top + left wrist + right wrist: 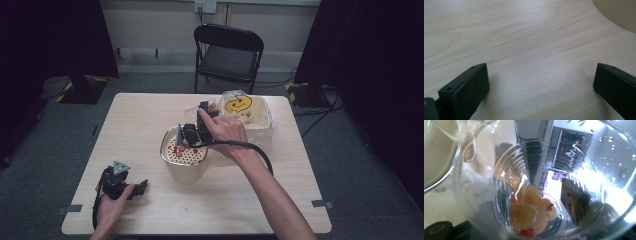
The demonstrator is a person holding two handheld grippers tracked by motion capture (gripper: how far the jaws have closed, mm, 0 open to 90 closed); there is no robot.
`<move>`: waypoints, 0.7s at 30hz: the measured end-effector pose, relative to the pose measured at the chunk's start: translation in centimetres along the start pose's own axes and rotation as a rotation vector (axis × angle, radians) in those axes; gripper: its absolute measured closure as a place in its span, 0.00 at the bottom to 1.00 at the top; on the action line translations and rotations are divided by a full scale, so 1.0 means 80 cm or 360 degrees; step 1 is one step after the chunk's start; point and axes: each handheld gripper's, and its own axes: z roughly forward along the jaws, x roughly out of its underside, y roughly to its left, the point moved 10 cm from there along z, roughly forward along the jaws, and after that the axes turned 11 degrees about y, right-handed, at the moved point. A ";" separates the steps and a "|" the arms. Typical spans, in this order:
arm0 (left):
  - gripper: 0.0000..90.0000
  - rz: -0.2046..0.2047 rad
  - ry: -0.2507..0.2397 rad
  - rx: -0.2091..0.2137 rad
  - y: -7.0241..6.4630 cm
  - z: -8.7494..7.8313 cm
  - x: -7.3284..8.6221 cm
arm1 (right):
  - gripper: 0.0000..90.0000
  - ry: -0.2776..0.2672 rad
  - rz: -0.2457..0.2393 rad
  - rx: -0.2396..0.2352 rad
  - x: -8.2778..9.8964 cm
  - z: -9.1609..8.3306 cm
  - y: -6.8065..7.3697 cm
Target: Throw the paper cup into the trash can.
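Clear cup (536,202) gripped in right fingers, tipped over strainer (184,150), fruit pouring; tilt further next. Left fingers (464,92) open, idle on tabletop (529,45).

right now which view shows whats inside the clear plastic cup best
The right gripper view: it looks into the clear plastic cup, showing pale round pieces with red bits at its bottom. The high view shows the cup small, tilted over the perforated bowl.

Curtained studio (50,35), lone table (150,115)
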 end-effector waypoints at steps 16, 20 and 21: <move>0.00 -0.0001 -0.0002 0.0001 0.000 0.000 0.000 | 0.53 0.0046 -0.0338 0.0379 -0.005 -0.012 -0.015; 0.00 0.0000 -0.0001 0.0004 0.000 0.000 0.000 | 0.53 0.0074 -0.0444 0.0462 -0.007 -0.016 -0.017; 0.00 -0.0001 -0.0002 0.0001 0.000 0.000 0.000 | 0.53 0.0071 -0.0468 0.0485 -0.008 -0.015 -0.017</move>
